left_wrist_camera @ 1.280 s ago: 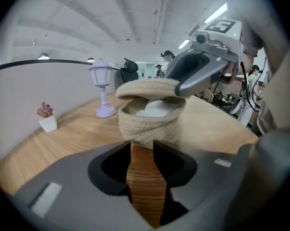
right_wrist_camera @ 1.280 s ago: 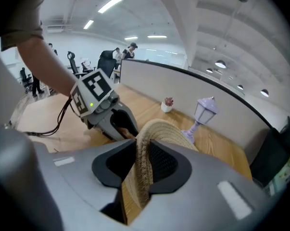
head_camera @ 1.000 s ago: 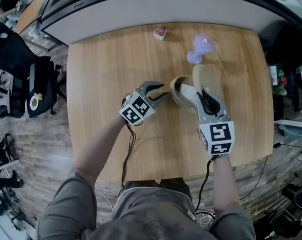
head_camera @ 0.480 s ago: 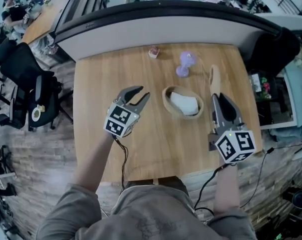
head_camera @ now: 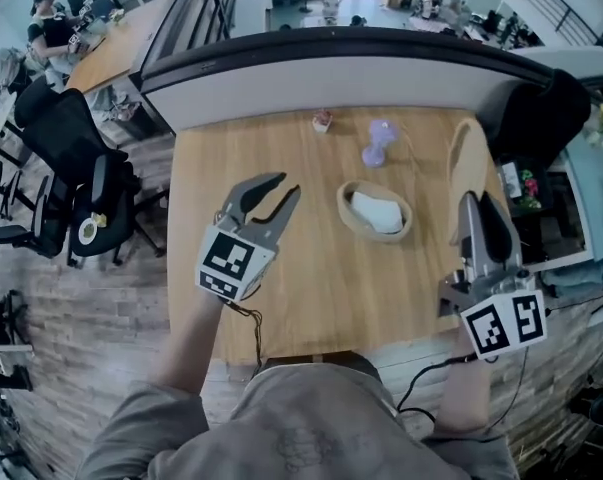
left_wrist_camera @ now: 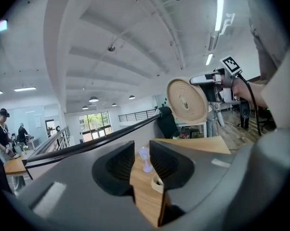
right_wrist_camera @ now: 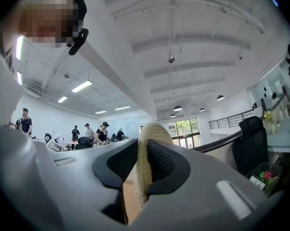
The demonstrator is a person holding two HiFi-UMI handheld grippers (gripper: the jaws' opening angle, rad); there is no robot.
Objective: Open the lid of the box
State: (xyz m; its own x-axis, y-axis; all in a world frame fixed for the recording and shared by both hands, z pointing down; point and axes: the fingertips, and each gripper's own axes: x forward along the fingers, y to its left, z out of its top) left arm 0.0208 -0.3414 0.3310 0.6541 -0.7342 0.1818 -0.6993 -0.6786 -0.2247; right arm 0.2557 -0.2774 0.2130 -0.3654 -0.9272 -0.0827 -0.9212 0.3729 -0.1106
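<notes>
Lid (left_wrist_camera: 186, 100), one: off the box, held upright on edge, right of the box and clear of the table (head_camera: 311, 298). Right gripper (head_camera: 479, 208), forearm stretched forward, is clamped across the rim. Left gripper (head_camera: 284, 190), left of the box, angled toward it; its jaws are closing with nothing between them. Box (head_camera: 346, 213), one, woven, mid-table, open, with one white bundle (head_camera: 378, 211) inside. Beyond the box: one purple object (head_camera: 378, 143) and one small pinkish item (head_camera: 322, 121).
</notes>
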